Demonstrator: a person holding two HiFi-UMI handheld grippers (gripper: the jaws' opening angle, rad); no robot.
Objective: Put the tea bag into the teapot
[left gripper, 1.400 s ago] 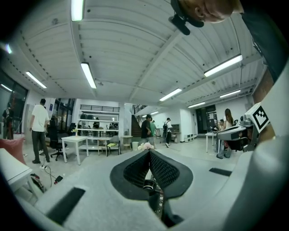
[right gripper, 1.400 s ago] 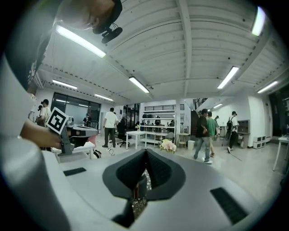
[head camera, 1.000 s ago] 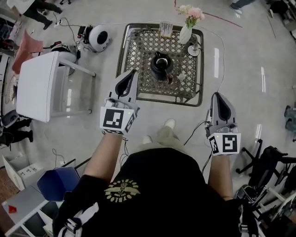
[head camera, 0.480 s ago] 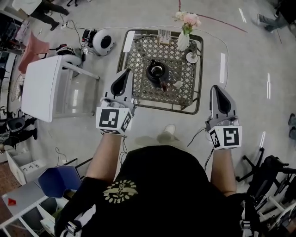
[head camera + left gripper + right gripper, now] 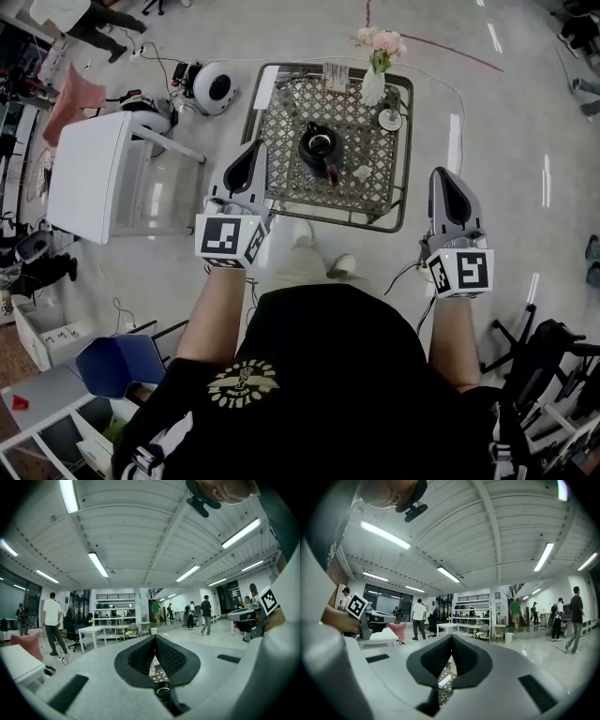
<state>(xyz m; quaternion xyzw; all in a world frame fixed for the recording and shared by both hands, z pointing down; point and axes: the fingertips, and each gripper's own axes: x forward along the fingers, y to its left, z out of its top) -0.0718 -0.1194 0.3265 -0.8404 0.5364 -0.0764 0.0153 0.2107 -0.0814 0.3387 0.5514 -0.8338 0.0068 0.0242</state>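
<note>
A black teapot (image 5: 319, 148) with no lid on it stands in the middle of a low lattice-top table (image 5: 281, 112). A small white tea bag (image 5: 363, 172) lies on the lattice just right of the pot. My left gripper (image 5: 256, 147) hovers shut and empty over the table's near left edge. My right gripper (image 5: 439, 174) is shut and empty over the floor, right of the table. In the left gripper view, the teapot (image 5: 163, 689) shows below the closed left gripper (image 5: 154, 637). Below the closed right gripper (image 5: 451, 637) a white piece (image 5: 444, 680) lies on the lattice.
A white vase of pink flowers (image 5: 375, 75), a small saucer (image 5: 390, 119) and a card stand (image 5: 336, 72) line the table's far side. A white table (image 5: 89, 173) stands left, a round white device (image 5: 216, 89) and cables behind it. Chair frames (image 5: 544, 352) are lower right.
The person has stepped toward the lattice table, which now sits slightly nearer and more centred. Both grippers stay shut, held at about the same height.
</note>
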